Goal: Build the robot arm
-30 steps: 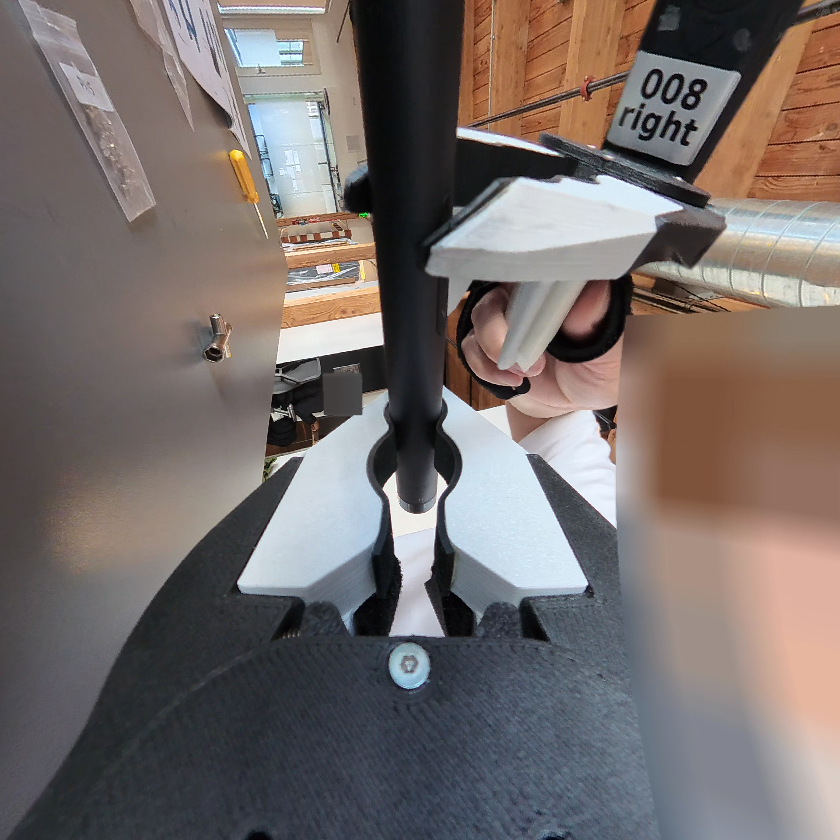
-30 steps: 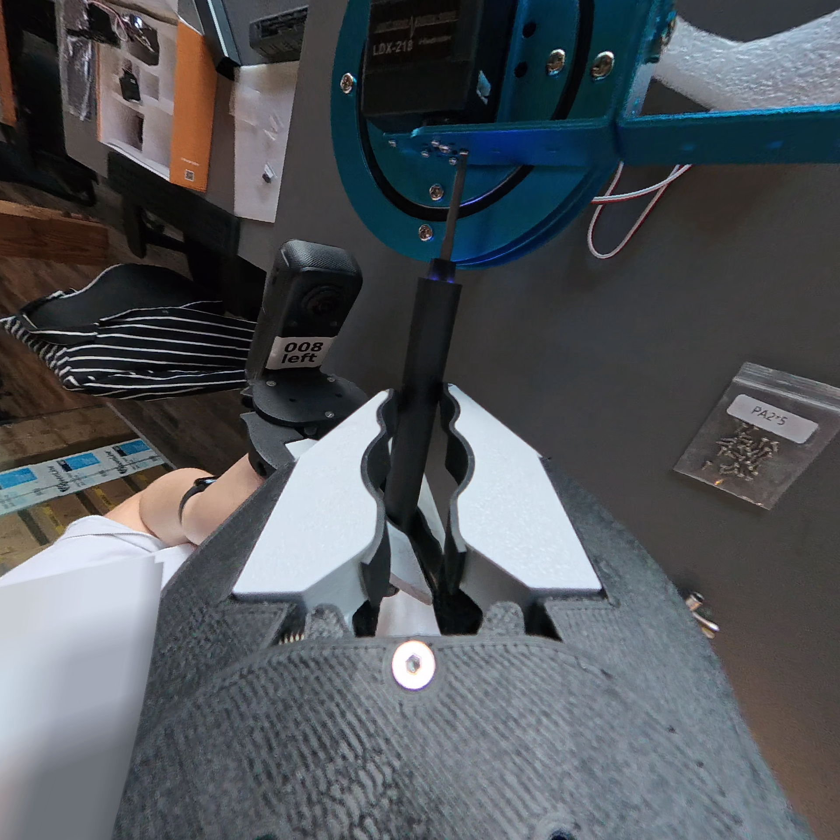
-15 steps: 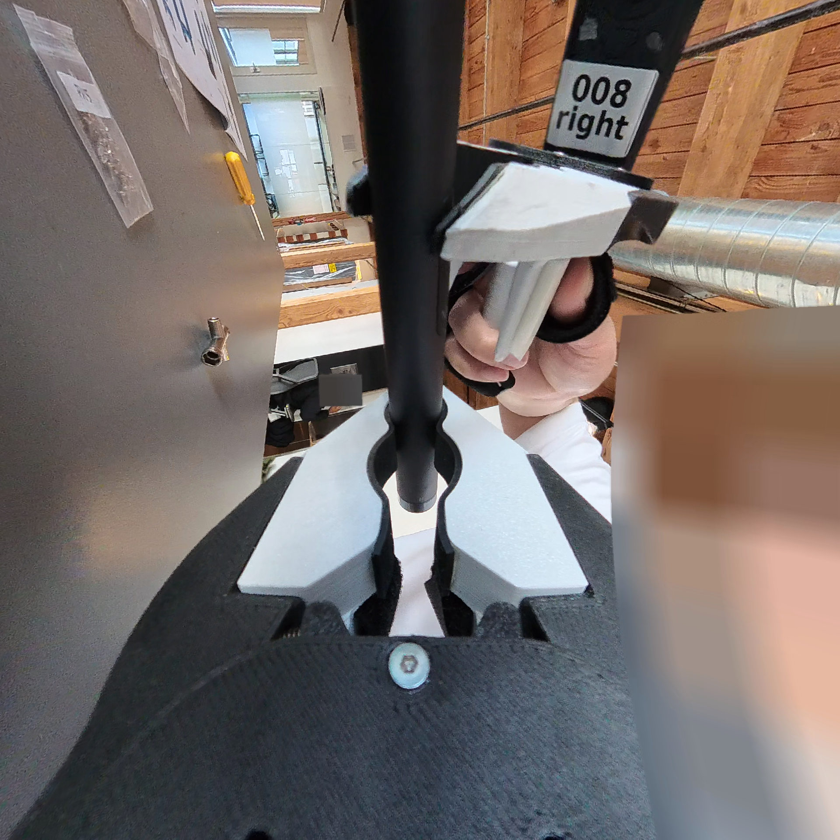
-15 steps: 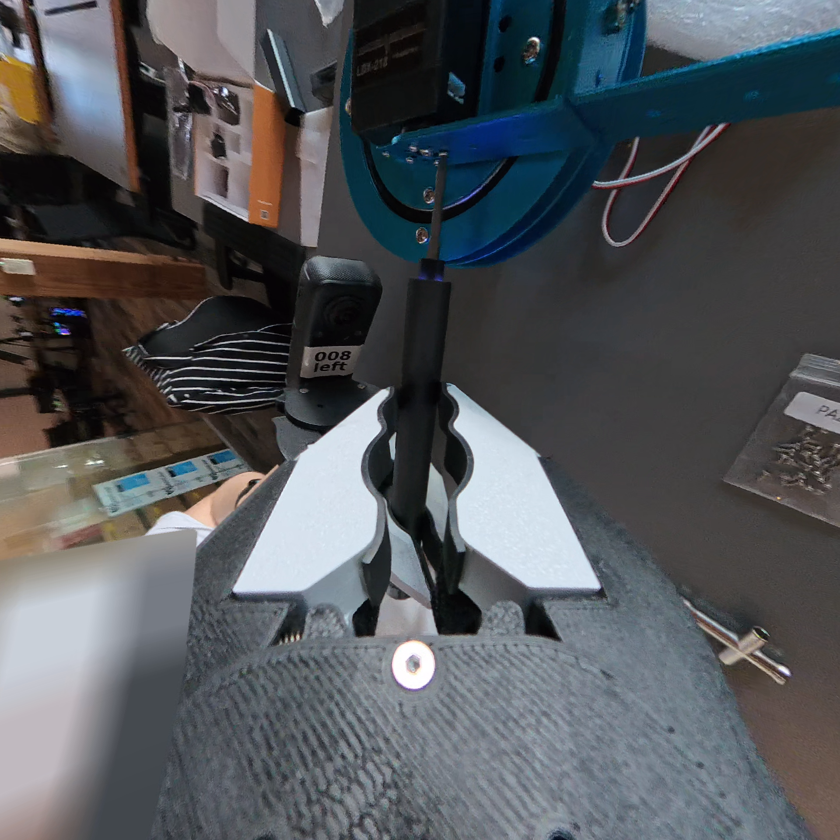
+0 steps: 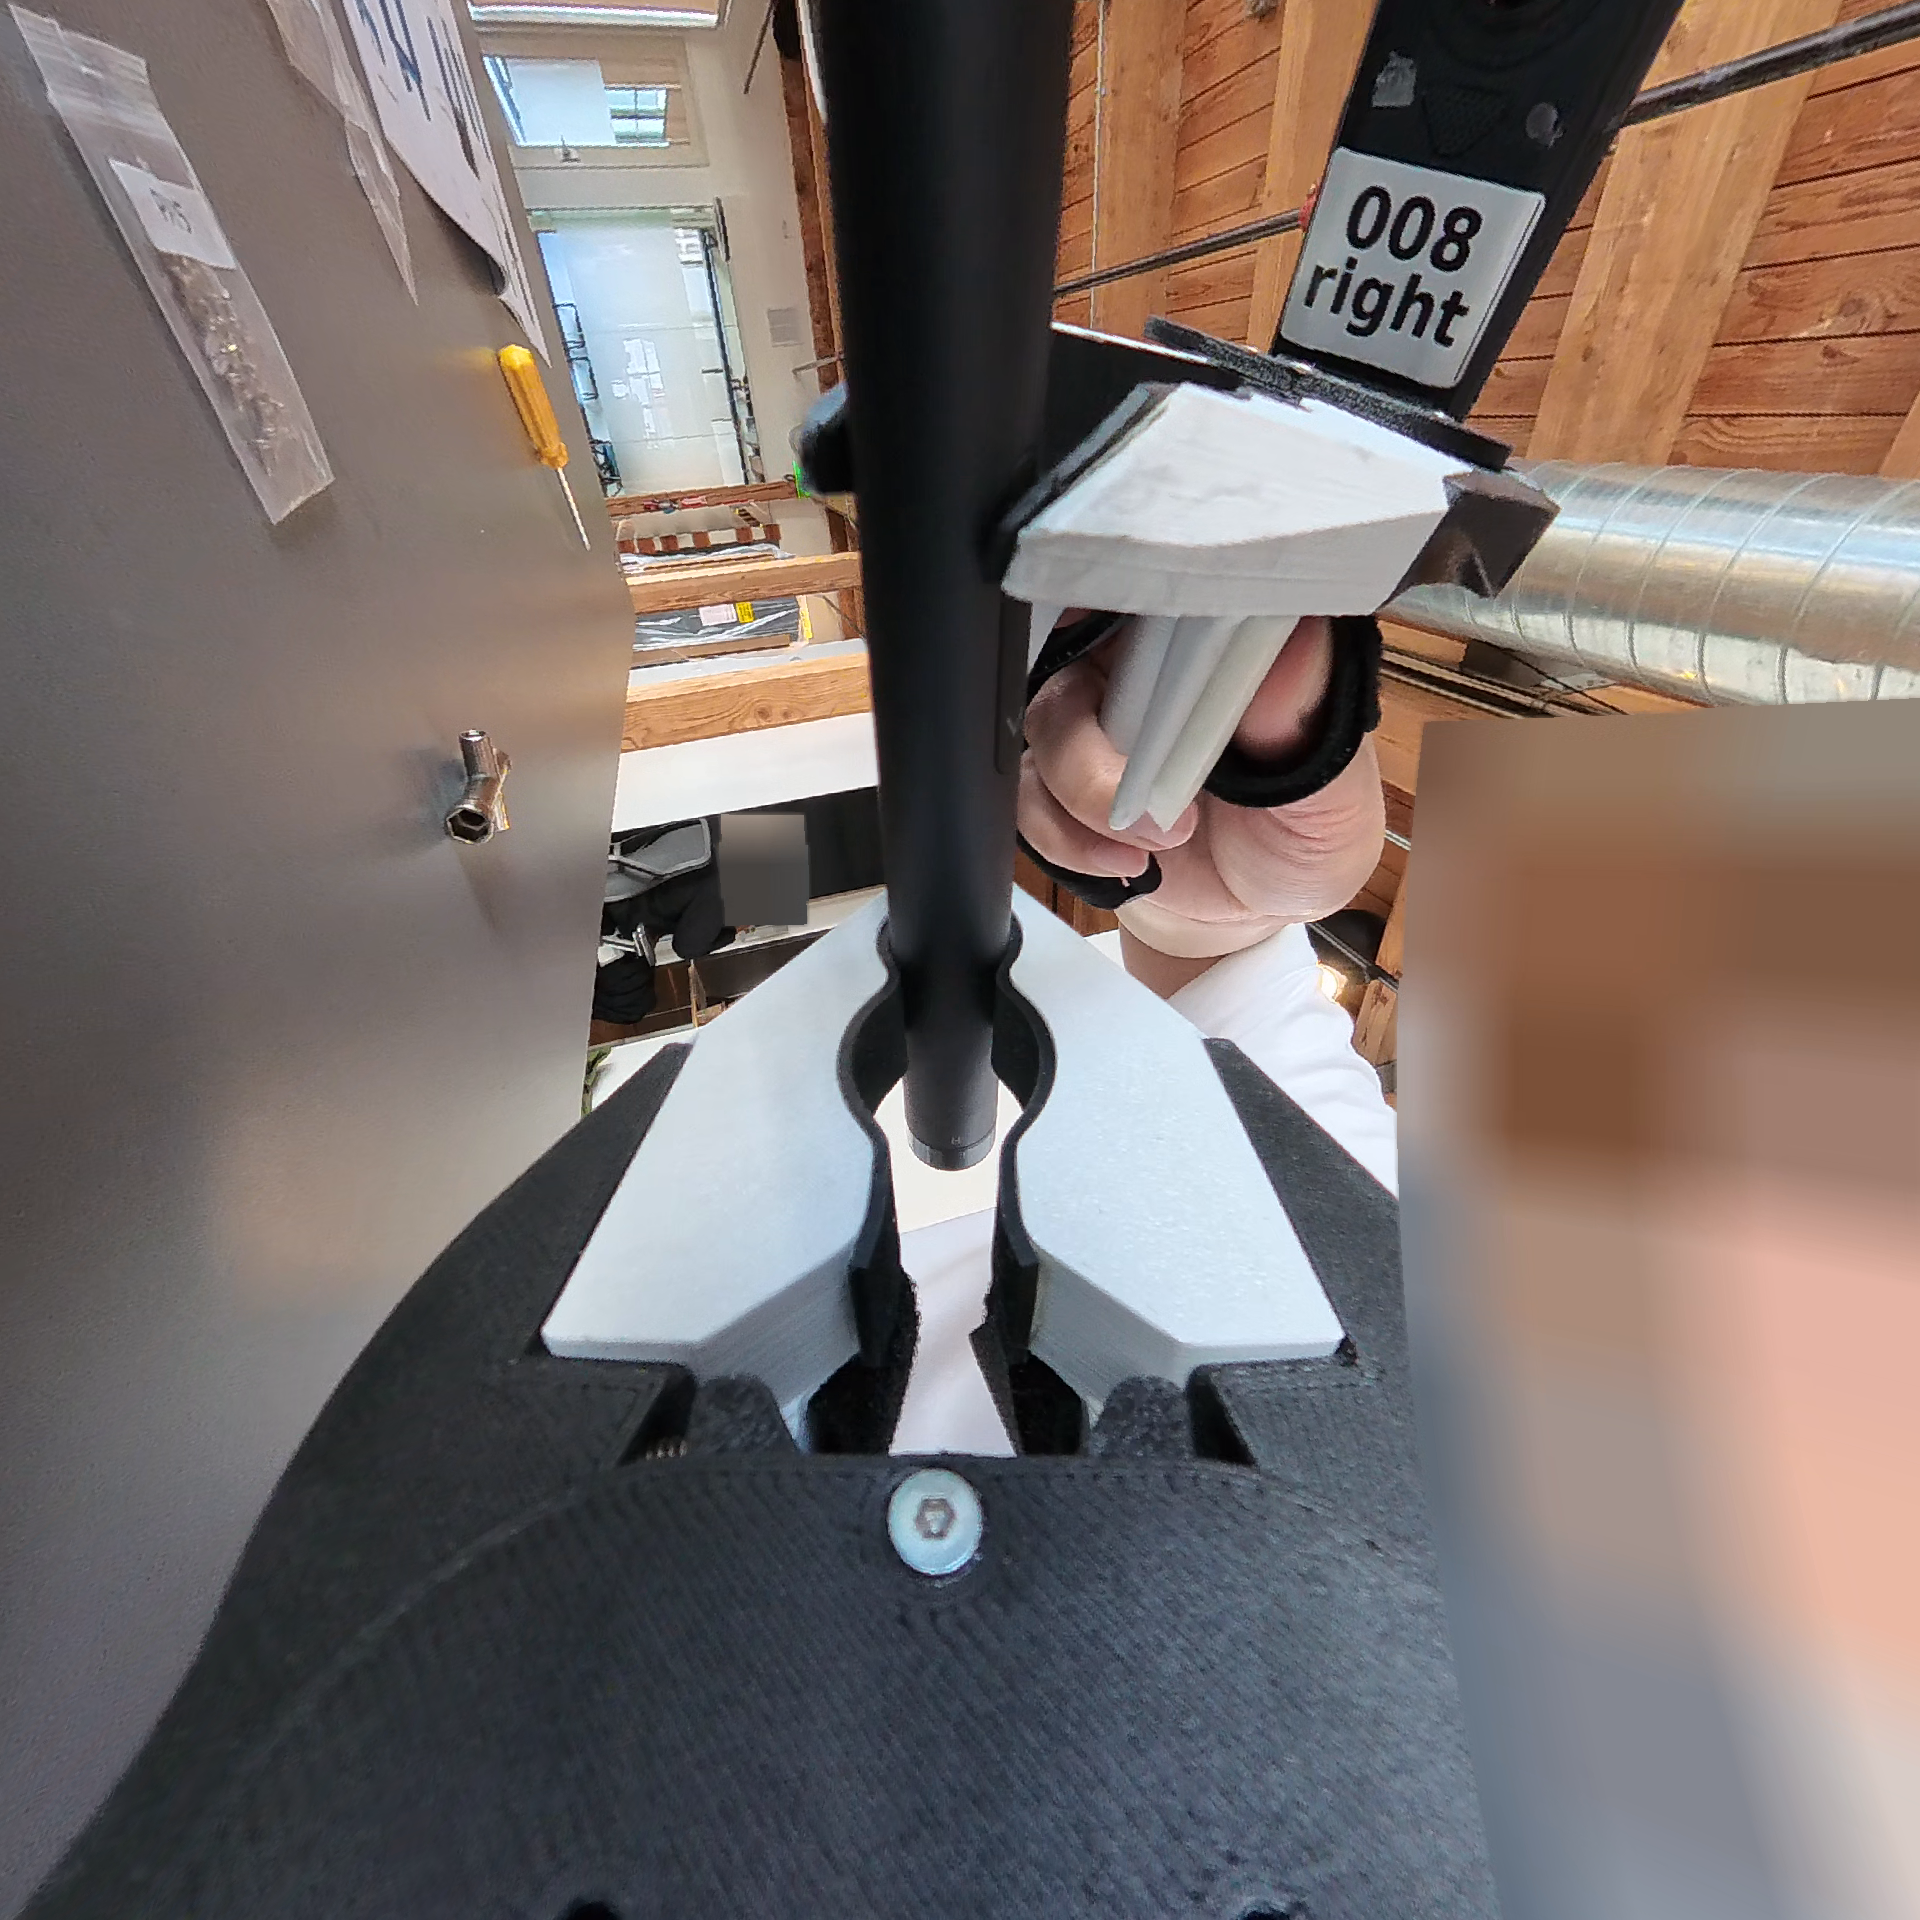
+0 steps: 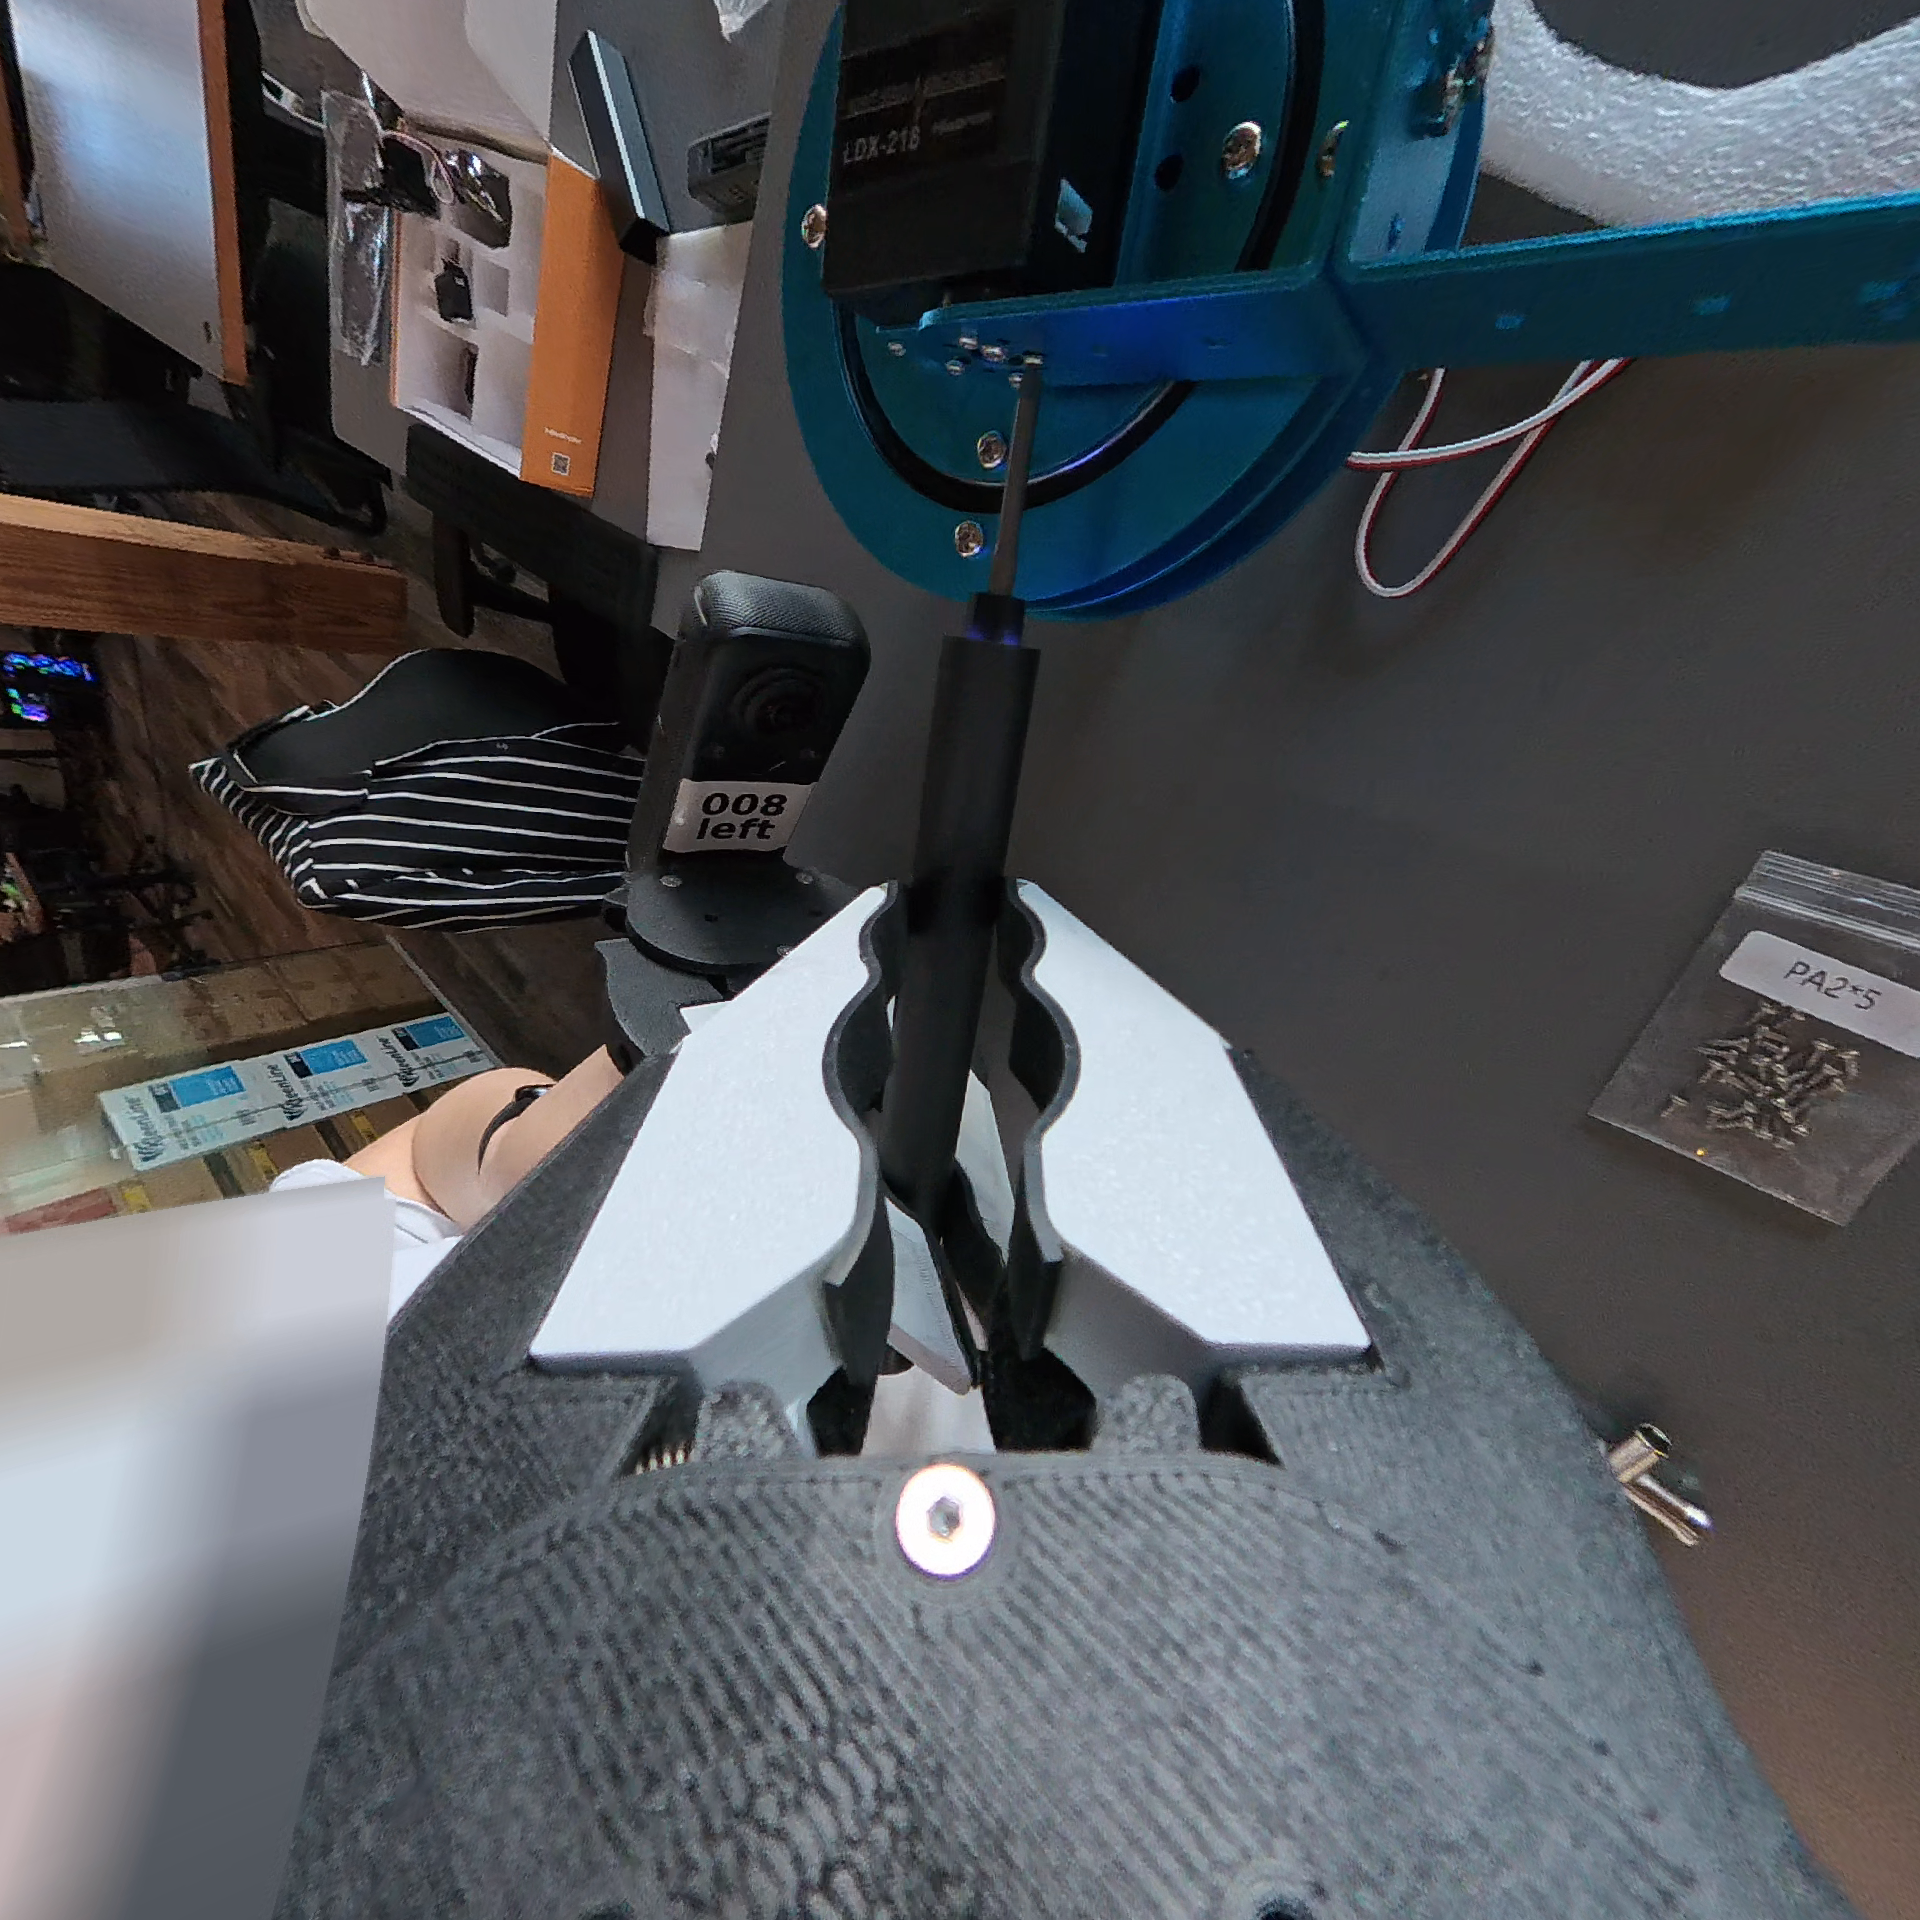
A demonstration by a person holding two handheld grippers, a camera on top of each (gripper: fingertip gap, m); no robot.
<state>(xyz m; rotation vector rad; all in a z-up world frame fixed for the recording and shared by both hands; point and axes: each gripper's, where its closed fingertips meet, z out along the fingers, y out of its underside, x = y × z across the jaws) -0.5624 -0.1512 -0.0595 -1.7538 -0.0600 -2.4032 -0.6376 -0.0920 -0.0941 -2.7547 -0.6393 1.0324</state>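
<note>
**Both grippers on the driver, bit at the blue bracket**

We see the left gripper [image 5: 951, 1081] nearly closed, clamping the butt end of the black driver [image 5: 940, 582]. Right gripper [image 6: 951, 997] likewise nearly closed on the barrel further up; in the left view it sits at 1 o'clock from the left one. The bit [image 6: 1013, 478] touches a screw [image 6: 1032, 361] on the blue bracket [image 6: 1195, 332], at 12 o'clock from the right gripper. A screw bag [image 6: 1782, 1039] lies at 3 o'clock and a small socket tool [image 6: 1652, 1481] at 4, both on the grey table [image 6: 1403, 831].

Since a second ago, the right view has shifted and the bracket looms larger. Both grips are unchanged, and the bit stays in that screw cluster. We judge fastening is underway.
</note>
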